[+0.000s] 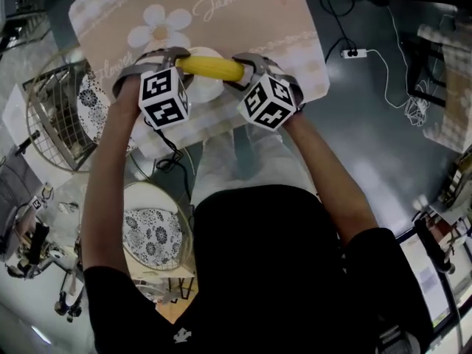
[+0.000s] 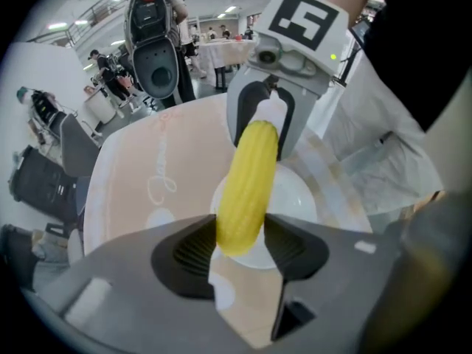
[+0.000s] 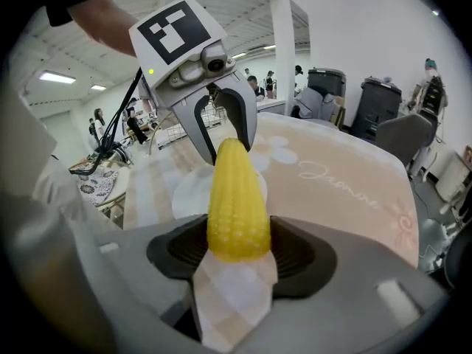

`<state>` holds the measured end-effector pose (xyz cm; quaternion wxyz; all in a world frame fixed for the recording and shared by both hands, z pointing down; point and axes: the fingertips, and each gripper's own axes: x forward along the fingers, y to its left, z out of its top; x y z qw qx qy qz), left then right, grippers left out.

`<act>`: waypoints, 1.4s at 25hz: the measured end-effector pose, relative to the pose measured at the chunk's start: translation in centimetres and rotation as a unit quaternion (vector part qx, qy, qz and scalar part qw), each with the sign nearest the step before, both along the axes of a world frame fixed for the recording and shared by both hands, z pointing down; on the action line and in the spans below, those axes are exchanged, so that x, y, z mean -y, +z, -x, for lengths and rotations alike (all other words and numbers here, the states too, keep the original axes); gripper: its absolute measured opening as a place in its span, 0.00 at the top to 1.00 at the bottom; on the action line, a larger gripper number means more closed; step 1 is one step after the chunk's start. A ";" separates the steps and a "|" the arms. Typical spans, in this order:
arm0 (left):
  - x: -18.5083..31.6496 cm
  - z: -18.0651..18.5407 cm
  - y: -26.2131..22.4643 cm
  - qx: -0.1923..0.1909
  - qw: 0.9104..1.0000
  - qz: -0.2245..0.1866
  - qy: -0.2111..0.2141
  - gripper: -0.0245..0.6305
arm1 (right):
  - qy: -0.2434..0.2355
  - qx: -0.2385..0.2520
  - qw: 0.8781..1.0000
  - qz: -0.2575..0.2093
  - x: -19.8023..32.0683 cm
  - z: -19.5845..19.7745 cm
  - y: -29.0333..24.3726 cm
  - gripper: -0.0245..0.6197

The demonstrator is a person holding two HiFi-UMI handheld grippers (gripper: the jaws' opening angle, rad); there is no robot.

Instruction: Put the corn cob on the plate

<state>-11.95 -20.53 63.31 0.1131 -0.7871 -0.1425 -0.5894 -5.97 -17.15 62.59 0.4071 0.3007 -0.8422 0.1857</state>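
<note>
Between the two jaw sets the yellow corn cob spans straight across, its long axis running from the left hand-held gripper to the right hand-held gripper. Each clamps one end, pads pressed on the kernels, so neither is nearer. The small round white plate sits directly below the cob, under the gap between them, on the beige flower-print cloth-covered worktop. Cob looks just above the plate, contact unclear. Next move is likely straight down, both together, cob level.

The corn cob hides much of the plate.
</note>
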 end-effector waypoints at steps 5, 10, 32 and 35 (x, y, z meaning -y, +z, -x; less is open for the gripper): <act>-0.5 2.3 0.0 0.005 0.999 -0.002 -0.032 0.63 | -0.034 0.002 0.999 0.000 -0.1 2.0 0.0 0.57; -1.1 3.3 0.5 0.005 0.998 -0.004 -0.055 0.63 | -0.062 -0.003 0.998 0.002 -0.3 2.9 0.5 0.57; -2.0 4.6 3.6 -0.001 0.996 -0.013 -0.088 0.63 | -0.084 -0.014 0.996 0.009 -0.8 4.1 2.3 0.57; -1.9 4.6 3.6 -0.006 0.996 -0.016 -0.091 0.63 | -0.082 -0.013 0.997 0.007 -0.8 4.1 2.4 0.57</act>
